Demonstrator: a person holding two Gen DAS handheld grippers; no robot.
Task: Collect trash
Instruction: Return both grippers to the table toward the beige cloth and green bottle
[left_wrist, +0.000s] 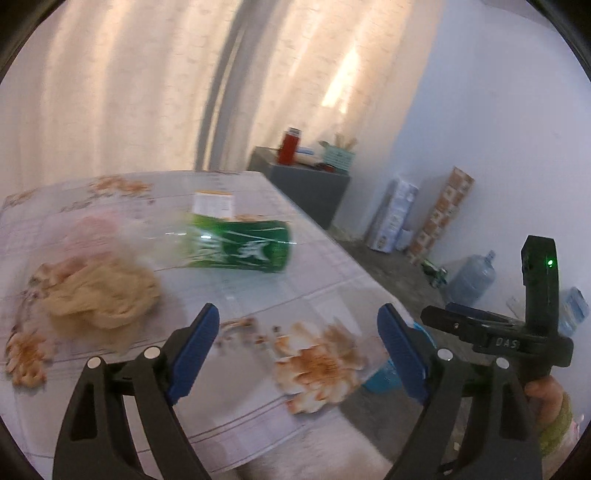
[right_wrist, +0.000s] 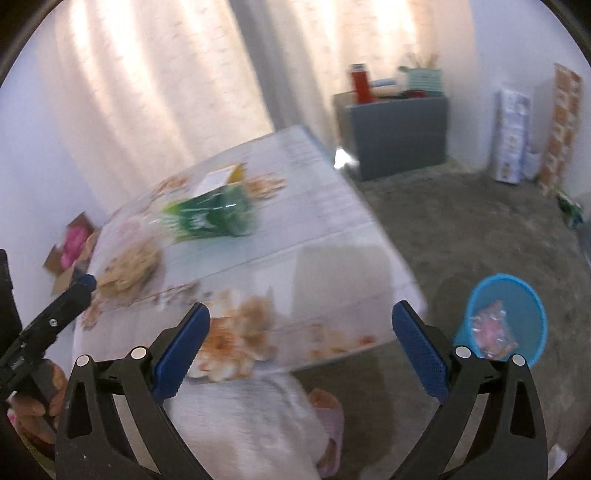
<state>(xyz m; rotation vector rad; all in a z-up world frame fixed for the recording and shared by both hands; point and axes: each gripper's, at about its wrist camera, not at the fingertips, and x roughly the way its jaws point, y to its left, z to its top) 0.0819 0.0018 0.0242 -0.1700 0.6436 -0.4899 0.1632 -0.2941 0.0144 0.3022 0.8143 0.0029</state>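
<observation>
Crinkly green wrapper (left_wrist: 240, 245) beside seemingly crumpled beige paper (left_wrist: 101, 295)

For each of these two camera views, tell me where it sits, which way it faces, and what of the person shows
Left wrist view: sits on the left gripper, jaws open, facing down across the table at the green bottle; the right gripper and a hand show.
Right wrist view: sits on the right gripper, jaws open, facing down over the table edge toward the blue bin on the floor; a slippered foot shows.
Shared: table, green bottle, beige crumpled wad, grey cabinet.
</observation>
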